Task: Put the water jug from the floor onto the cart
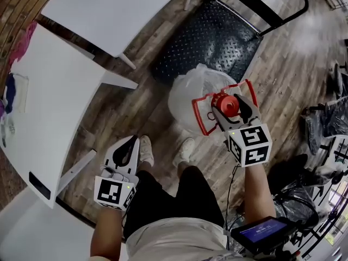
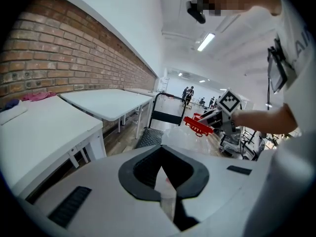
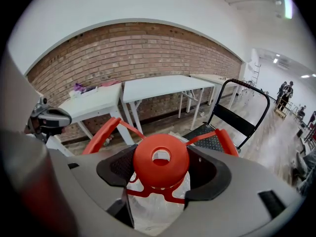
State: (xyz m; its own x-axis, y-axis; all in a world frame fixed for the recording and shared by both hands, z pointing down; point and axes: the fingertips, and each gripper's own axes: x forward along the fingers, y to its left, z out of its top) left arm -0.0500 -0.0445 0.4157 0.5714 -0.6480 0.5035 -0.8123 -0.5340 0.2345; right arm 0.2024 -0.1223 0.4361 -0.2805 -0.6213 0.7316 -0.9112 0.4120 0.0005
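The water jug (image 1: pixel 196 91) is clear plastic with a red cap (image 1: pixel 225 103) and a red carrying frame (image 1: pixel 202 116). My right gripper (image 1: pixel 235 109) is shut on the cap from above. In the right gripper view the cap (image 3: pixel 161 166) fills the space between the jaws, and the clear body (image 3: pixel 153 209) hangs below. The jug is over the wood floor at the near edge of the cart (image 1: pixel 209 37), a black studded platform with a black handle bar (image 1: pixel 266 7). Its base is hidden. My left gripper (image 1: pixel 128 148) hangs shut and holds nothing beside the person's left leg.
Two white tables (image 1: pixel 60 107) (image 1: pixel 109 10) stand to the left along a brick wall (image 3: pixel 123 58). The person's feet (image 1: pixel 185 148) are just behind the jug. Dark bags and gear (image 1: pixel 326 118) lie on the floor at the right.
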